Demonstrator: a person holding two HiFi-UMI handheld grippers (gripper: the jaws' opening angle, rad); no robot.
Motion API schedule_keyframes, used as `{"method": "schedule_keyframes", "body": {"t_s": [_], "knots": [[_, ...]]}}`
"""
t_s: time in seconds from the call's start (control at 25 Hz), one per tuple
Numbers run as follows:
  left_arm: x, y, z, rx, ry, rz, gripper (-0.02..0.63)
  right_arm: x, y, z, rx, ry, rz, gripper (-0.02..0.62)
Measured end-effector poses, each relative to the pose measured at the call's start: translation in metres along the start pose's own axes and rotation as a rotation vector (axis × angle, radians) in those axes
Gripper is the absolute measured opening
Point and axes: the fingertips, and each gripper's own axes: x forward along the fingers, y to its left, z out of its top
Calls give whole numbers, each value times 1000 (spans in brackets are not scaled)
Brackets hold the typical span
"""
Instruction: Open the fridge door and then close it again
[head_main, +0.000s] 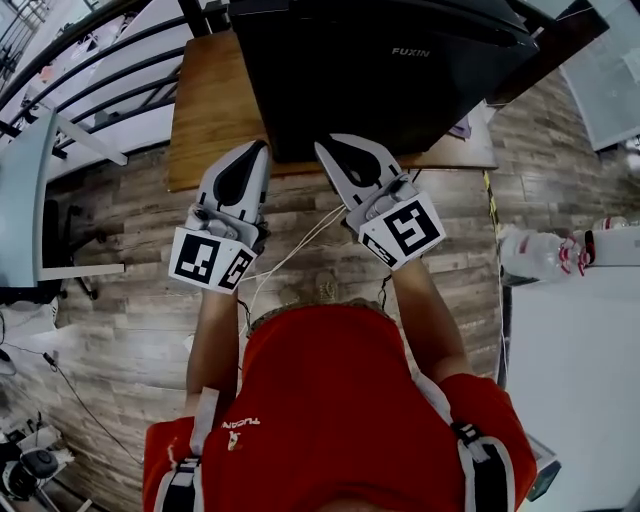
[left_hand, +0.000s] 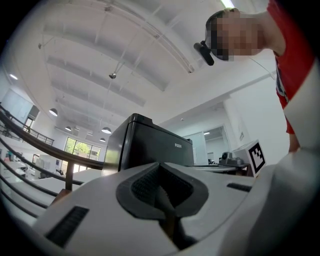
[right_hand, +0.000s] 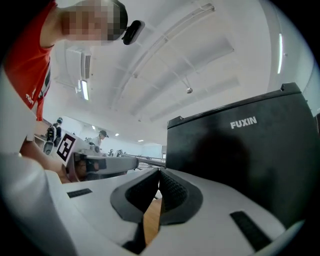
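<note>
A small black fridge (head_main: 390, 60) with its door closed stands on a wooden table (head_main: 215, 100). It also shows as a black fridge (left_hand: 150, 145) in the left gripper view and as a black fridge (right_hand: 240, 160) filling the right of the right gripper view. My left gripper (head_main: 262, 147) is shut and empty, its tips at the table's near edge, just left of the fridge's front. My right gripper (head_main: 322, 148) is shut and empty too, its tips close to the fridge's front face near its lower edge. The left gripper (left_hand: 161, 175) and right gripper (right_hand: 159, 172) both point roughly level.
A railing (head_main: 100, 80) runs at the far left beyond the table. A white counter (head_main: 570, 380) with bottles (head_main: 540, 252) stands at the right. White cables (head_main: 290, 255) hang over the wood-plank floor (head_main: 130, 300) between the arms.
</note>
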Motion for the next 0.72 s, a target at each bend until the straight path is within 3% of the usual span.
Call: {"method": "schedule_keyframes", "body": {"t_s": [0.28,0.72], "knots": [[-5,-2,-7,-10,18,-14,9,-4,12,-4,41,-6,0,25],[-5,-1,-5,-7,14,-31,9,-1,16,-4,21,4,0,25]]}}
